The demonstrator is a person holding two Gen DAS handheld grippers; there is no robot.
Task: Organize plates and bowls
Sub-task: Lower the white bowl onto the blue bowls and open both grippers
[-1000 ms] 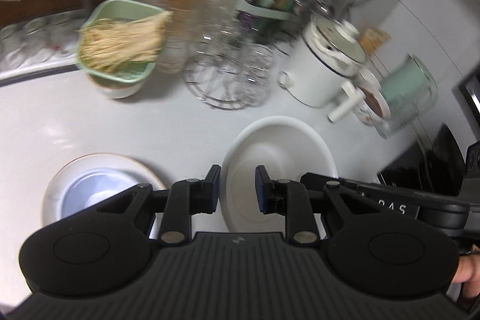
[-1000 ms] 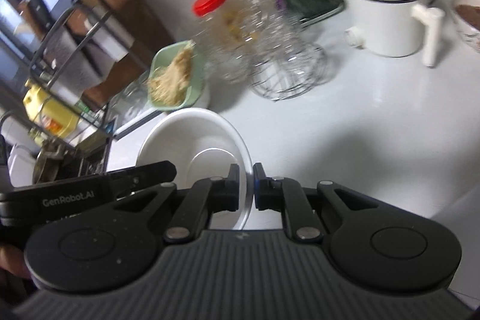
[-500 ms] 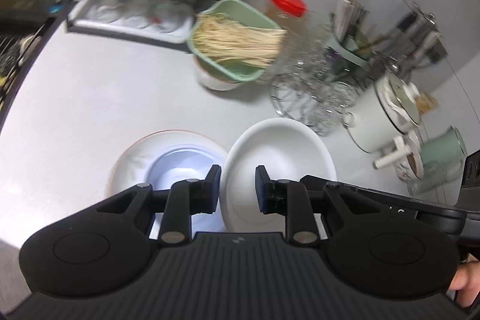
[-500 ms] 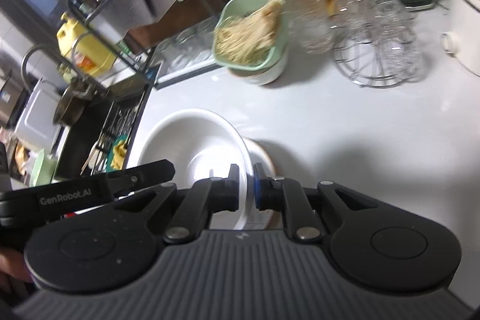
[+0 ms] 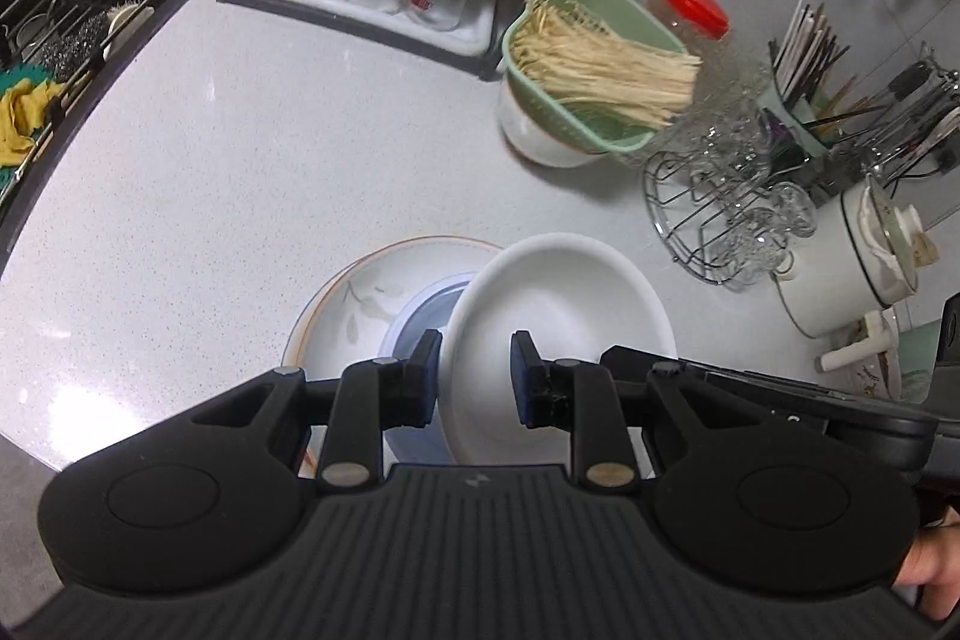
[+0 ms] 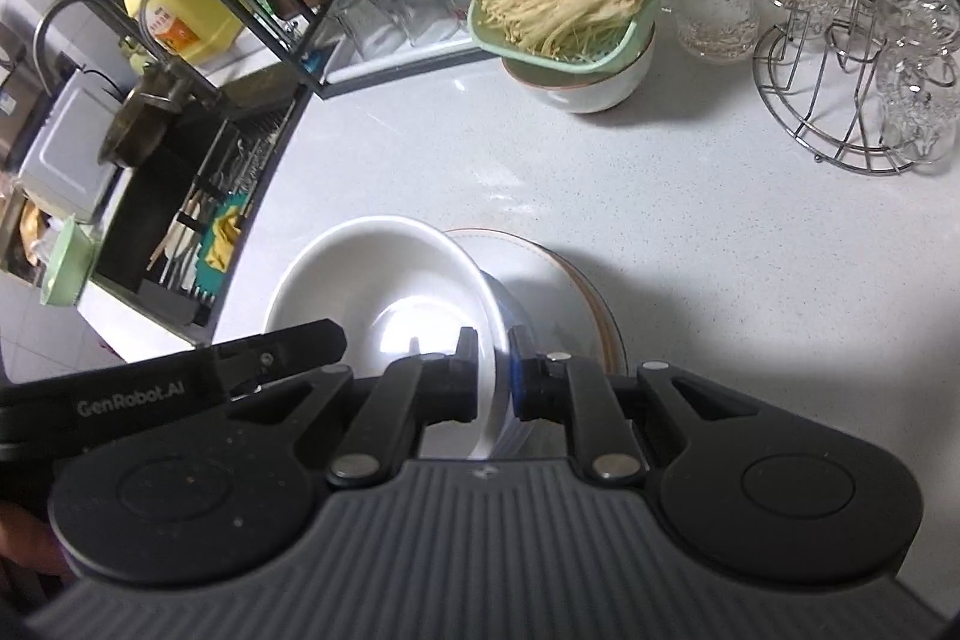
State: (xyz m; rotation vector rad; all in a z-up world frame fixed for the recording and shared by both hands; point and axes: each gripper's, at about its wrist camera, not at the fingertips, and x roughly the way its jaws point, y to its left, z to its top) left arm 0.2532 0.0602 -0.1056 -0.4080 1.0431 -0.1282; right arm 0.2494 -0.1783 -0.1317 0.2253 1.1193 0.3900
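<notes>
White bowl [image 5: 558, 316] hangs tilted over the floral plate [image 5: 354, 316] at six o'clock on the surface [image 5: 240, 172], left fingers [image 5: 474, 376] and right fingers [image 6: 492, 370] each pinching its rim. Uneven release could clatter it onto the plate.

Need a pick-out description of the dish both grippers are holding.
On the speckled grey countertop, near its front edge, sits a floral plate with an orange rim. Just over it, tilted, is the plain white deep bowl, the only undecorated dish, clamped at its rim by both grippers.
</notes>
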